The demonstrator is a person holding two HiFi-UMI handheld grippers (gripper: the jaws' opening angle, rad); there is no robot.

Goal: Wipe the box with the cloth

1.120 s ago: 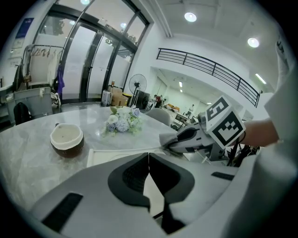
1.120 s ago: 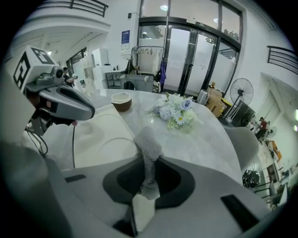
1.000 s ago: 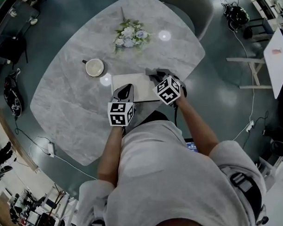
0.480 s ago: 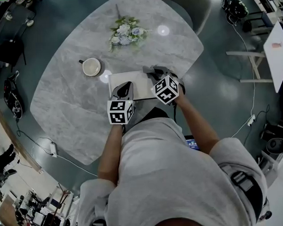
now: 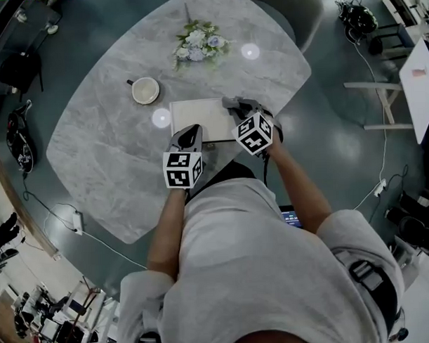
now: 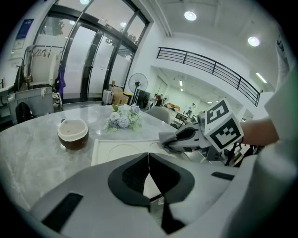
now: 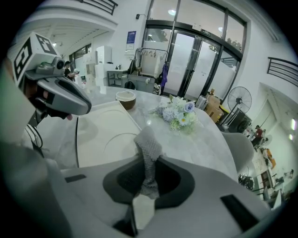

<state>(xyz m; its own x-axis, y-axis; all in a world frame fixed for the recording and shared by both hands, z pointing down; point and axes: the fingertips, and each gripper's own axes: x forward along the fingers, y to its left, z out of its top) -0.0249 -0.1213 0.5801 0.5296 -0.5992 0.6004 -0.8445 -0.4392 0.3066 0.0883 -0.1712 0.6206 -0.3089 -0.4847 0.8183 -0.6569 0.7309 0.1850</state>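
One cloth point(image 7: 148, 142) is clenched in the right gripper point(image 7: 148, 163), at the right edge of the white box point(image 5: 198, 118) on the bench point(image 5: 108, 150). The left gripper point(image 6: 149, 160), clenched on nothing, is by the box's near edge.

marble table point(image 5: 116, 171) | cup point(image 5: 145, 90), contents unclear | flower bouquet point(image 5: 198, 45) near far edge | chair point(image 5: 297, 17) behind table

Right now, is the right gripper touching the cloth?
Touching. The right gripper view shows the cloth pinched between the jaws of the right gripper, its loose end sticking out beyond them.
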